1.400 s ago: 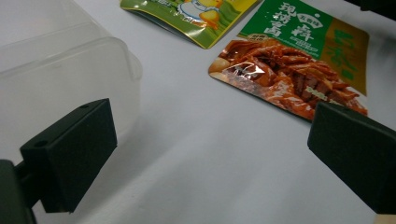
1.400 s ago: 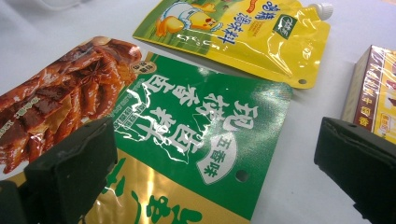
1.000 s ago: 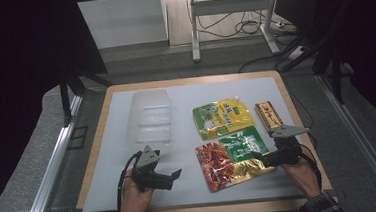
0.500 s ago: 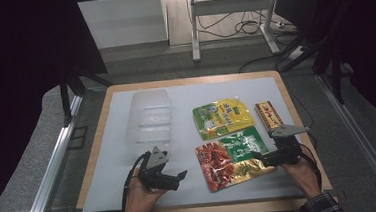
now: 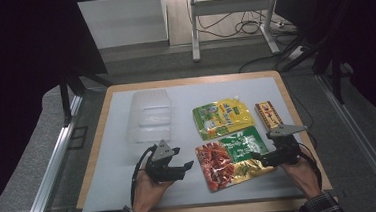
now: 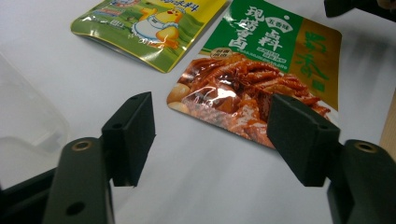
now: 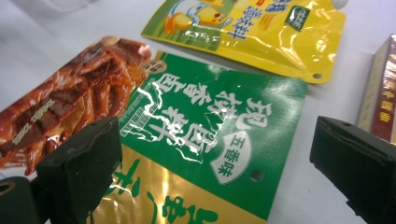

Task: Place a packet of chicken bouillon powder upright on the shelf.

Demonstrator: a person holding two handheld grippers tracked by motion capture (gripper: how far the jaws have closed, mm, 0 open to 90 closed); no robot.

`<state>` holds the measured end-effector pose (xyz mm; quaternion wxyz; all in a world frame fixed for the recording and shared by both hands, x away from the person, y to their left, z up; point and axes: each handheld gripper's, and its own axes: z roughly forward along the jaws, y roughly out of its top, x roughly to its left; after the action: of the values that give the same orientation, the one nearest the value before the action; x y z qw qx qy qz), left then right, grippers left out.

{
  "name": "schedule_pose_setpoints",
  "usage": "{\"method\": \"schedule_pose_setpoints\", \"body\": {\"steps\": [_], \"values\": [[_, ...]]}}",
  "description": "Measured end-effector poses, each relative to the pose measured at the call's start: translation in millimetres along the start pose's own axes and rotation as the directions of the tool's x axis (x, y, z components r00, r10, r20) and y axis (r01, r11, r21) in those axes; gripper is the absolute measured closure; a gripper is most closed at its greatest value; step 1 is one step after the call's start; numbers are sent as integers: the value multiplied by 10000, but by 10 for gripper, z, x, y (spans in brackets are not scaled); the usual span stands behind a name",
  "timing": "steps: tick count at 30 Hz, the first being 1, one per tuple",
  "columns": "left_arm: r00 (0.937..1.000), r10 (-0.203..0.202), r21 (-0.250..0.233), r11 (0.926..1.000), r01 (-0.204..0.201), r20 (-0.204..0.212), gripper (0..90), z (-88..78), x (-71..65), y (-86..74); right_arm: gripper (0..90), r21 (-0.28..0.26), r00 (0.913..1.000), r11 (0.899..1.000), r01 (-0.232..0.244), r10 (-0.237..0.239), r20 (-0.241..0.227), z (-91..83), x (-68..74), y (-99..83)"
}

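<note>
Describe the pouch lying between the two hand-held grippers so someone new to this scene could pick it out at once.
On the white mat covering the wooden table, look to the near right, between the left hand-held gripper and the right hand-held gripper. The green and red pouch lies flat there. Unlike the yellow pouch behind it, it has a green top with white lettering and a reddish food picture.

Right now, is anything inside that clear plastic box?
The clear box looks empty: through its walls the high view shows just the white mat. Its near corner in the left gripper view shows nothing either; glare blurs finer detail.
</note>
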<state>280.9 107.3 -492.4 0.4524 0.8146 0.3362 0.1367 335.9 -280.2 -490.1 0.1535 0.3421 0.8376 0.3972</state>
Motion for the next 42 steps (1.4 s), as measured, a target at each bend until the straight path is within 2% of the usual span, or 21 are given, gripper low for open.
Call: {"method": "schedule_pose_setpoints", "body": {"steps": [6, 11, 14, 20, 26, 32, 36, 42], "values": [[10000, -52, 11, 10000, 52, 38, 384, 100, 12, 65, 23, 238, 9994, 9991, 339, -340, 22, 29, 50, 11], [10000, -71, 32, 10000, 71, 67, 419, 160, 37, 107, 23, 278, 9990, 9988, 410, -415, 152, 37, 59, 6], [9999, -47, 146, 9999, 46, 106, 479, 223, 41, 149, 23, 334, 9985, 9983, 476, -485, 264, 45, 58, 3], [10000, 6, 346, 9994, -6, 20, 593, 304, 41, 199, 22, 377, 9986, 9987, 346, -360, 388, 40, 22, -1], [10000, 32, 282, 9996, -30, -81, 676, 363, 62, 268, 22, 343, 9988, 9994, 110, -126, 468, 36, -18, -6], [9994, 227, 282, 9994, -219, -257, 771, 453, 83, 344, 22, 335, 9976, 9993, 173, -195, 659, 33, -13, 3], [9996, 0, 268, 9996, 7, -278, 823, 550, 110, 405, 22, 527, 9987, 9986, 20, -47, 516, 52, -29, -9], [9986, 87, 406, 9992, -65, -527, 894, 701, 109, 467, 22, 462, 9988, 9989, 103, -126, 479, 34, -29, 5]]}}
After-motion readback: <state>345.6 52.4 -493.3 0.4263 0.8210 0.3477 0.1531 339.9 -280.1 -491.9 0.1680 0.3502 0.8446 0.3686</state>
